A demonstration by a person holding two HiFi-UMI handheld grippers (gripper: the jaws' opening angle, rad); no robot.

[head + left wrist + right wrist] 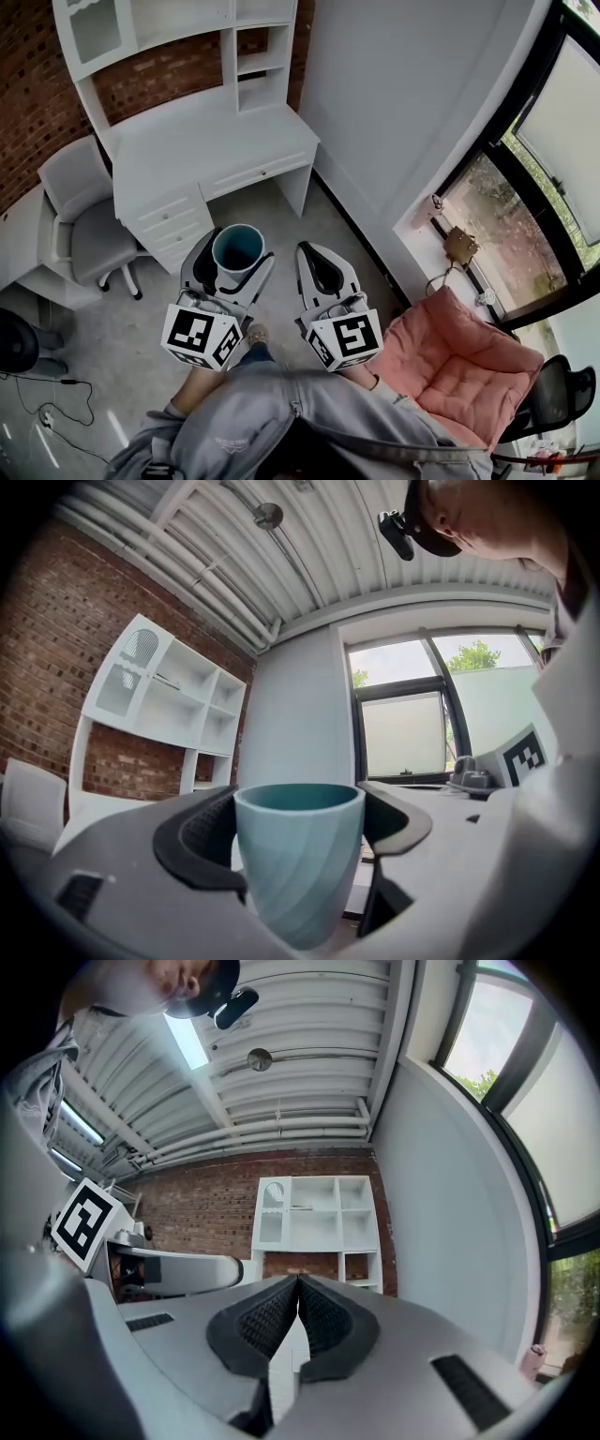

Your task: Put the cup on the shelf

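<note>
A teal cup (237, 247) stands upright between the jaws of my left gripper (234, 261), which is shut on it; the black pads press its sides. In the left gripper view the cup (298, 855) fills the middle, between the jaws of the left gripper (300, 829). My right gripper (322, 269) is beside it, shut with nothing held; its pads meet in the right gripper view (298, 1309). The white shelf unit (178, 37) rises over a white desk (211, 141) ahead. It also shows as shelf (169, 705) and shelf (314, 1227).
A grey office chair (89, 230) stands left of the desk. A pink cushioned seat (459, 366) is at the right, near a window (544, 159). Cables (52, 398) lie on the floor at the lower left. A grey wall (403, 103) runs right of the desk.
</note>
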